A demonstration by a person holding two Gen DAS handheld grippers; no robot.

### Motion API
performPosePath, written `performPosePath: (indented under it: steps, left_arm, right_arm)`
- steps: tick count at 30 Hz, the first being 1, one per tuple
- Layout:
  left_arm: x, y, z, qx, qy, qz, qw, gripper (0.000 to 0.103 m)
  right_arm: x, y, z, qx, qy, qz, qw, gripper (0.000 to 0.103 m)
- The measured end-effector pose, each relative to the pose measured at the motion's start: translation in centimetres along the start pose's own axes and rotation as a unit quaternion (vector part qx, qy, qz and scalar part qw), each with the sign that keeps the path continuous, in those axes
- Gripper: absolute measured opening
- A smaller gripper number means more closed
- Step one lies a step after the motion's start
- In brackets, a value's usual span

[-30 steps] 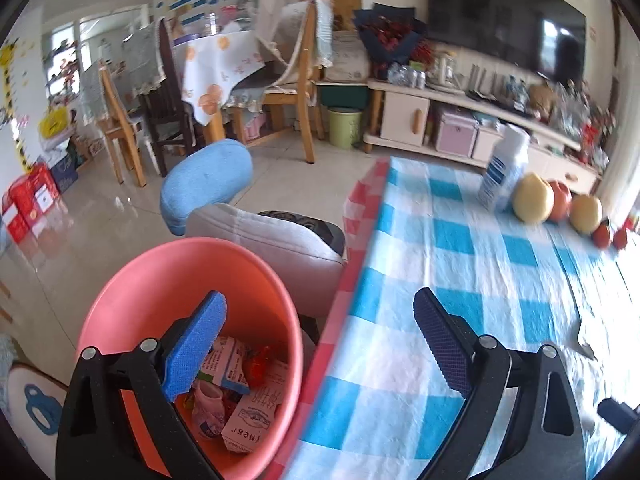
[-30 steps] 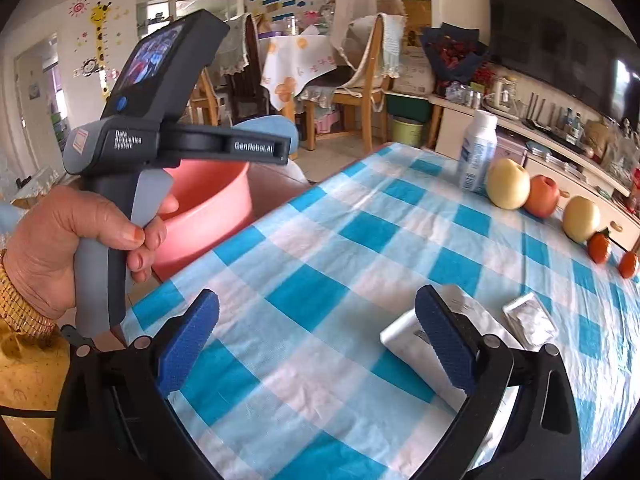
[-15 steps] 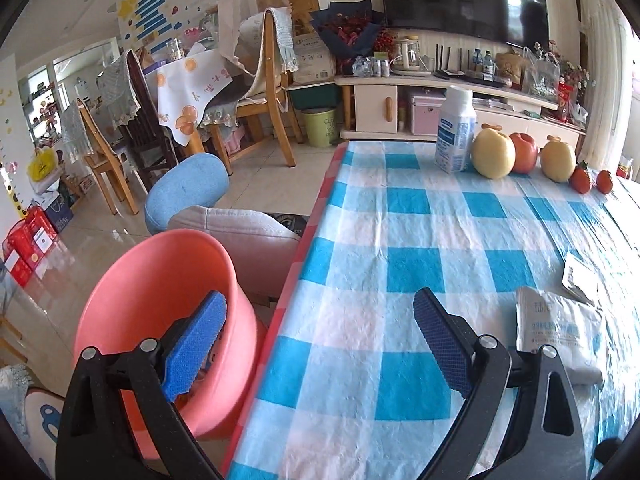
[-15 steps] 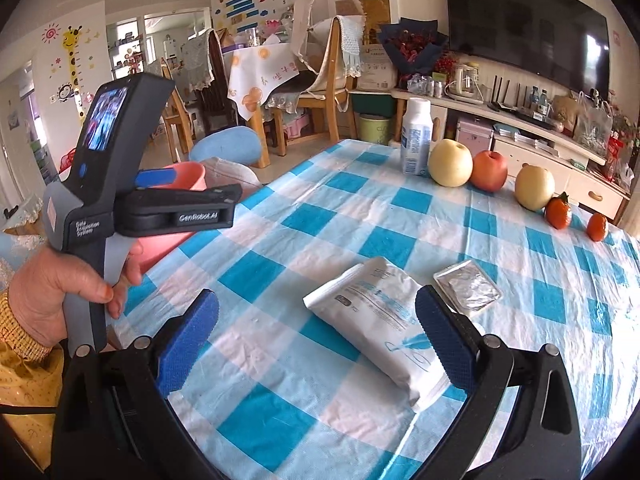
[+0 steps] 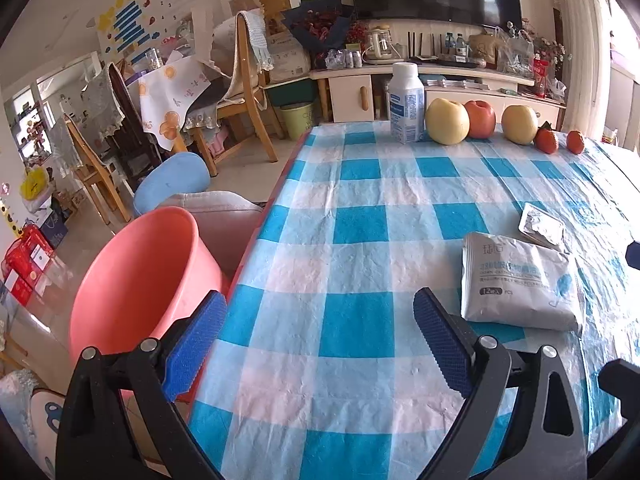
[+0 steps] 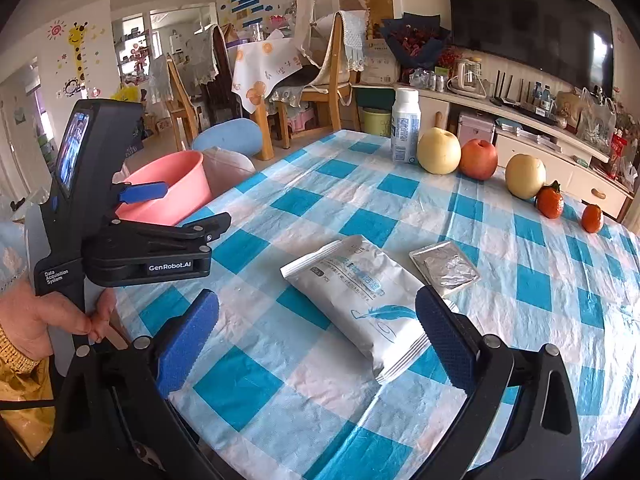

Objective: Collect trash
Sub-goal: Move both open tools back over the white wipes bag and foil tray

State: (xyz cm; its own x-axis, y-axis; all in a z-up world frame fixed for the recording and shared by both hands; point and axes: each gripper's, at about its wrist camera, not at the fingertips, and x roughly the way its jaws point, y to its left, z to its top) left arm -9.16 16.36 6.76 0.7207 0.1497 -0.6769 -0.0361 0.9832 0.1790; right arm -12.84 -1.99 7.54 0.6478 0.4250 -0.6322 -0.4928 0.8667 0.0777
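The fingers (image 5: 194,344) of the left gripper (image 5: 316,340) stood wide apart, empty, over the checked surface (image 5: 356,240) edge beside the pink basin (image 5: 140,280). The right gripper (image 6: 316,340) was likewise spread wide, empty, with the white wipes packet (image 6: 360,296) lying flat between and beyond its tips. A foil sachet (image 6: 446,266) lay just beside the packet.

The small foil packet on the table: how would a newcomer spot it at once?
On the blue-checked tablecloth, find the large white pouch near the front edge. The foil packet lies just beyond it, towards the fruit. It is smaller, silver and crinkled, without print.
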Motion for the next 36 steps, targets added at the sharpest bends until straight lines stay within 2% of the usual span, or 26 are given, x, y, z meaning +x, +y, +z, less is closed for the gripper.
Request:
performPosePath:
  steps: [4, 10, 14, 17, 21, 23, 25, 26, 27, 29, 36]
  left_arm:
    - [-0.7, -0.8, -0.7, -0.001, 0.002, -0.006, 1.0000, 0.094]
    - [-1.8, -2.0, -1.8, -0.022, 0.010, -0.036, 0.9991, 0.094]
    - [-2.3, -2.9, -2.6, -0.055, 0.028, -0.080, 0.9949, 0.094]
    - [-2.7, -3.9, -2.9, -0.087, 0.036, -0.116, 0.9887, 0.094]
    - [-2.7, -5.6, -2.8, -0.126, 0.051, -0.177, 0.9747, 0.094]
    - [-2.0, -6.3, -2.7, -0.157, 0.069, -0.213, 0.9618, 0.094]
    - [-0.5, -7.0, -2.6, -0.199, 0.096, -0.247, 0.9435, 0.094]
    - [0.1, -7.3, -2.6, -0.212, 0.108, -0.254, 0.9376, 0.094]
    - [0.9, -7.8, -2.5, -0.220, 0.120, -0.255, 0.9338, 0.094]
    - [2.1, -8.9, -2.0, -0.227, 0.134, -0.249, 0.9321, 0.094]
    - [5.8, -12.6, 0.6, -0.219, 0.174, -0.182, 0.9425, 0.094]
  right_arm:
    - [-0.6, -1.0, -0.5, 0.001, 0.000, 0.006, 1.000, 0.099]
    - [-1.8, -2.4, -1.2, -0.021, 0.001, 0.008, 1.000, 0.099]
    - [-2.5, -3.3, -1.3, -0.036, 0.002, -0.002, 0.999, 0.099]
    - [-2.8, -4.7, -1.2, -0.029, 0.006, -0.007, 1.000, 0.099]
    - [-3.2, -7.1, -1.0, -0.008, 0.006, -0.021, 1.000, 0.099]
    - [-3.4, -8.5, -1.1, 0.002, 0.007, -0.030, 1.000, 0.099]
    - [-3.5, -9.9, -1.3, 0.012, 0.006, -0.037, 0.999, 0.099]
    - [-3.5, -10.6, -1.3, 0.016, 0.011, -0.042, 0.999, 0.099]
    - [-3.4, -11.2, -1.3, 0.019, 0.014, -0.047, 0.999, 0.099]
    - [-3.7, -12.3, -1.5, 0.024, 0.009, -0.054, 0.998, 0.099]
    - [-3.0, -15.7, -1.8, 0.048, 0.014, -0.052, 0.997, 0.099]
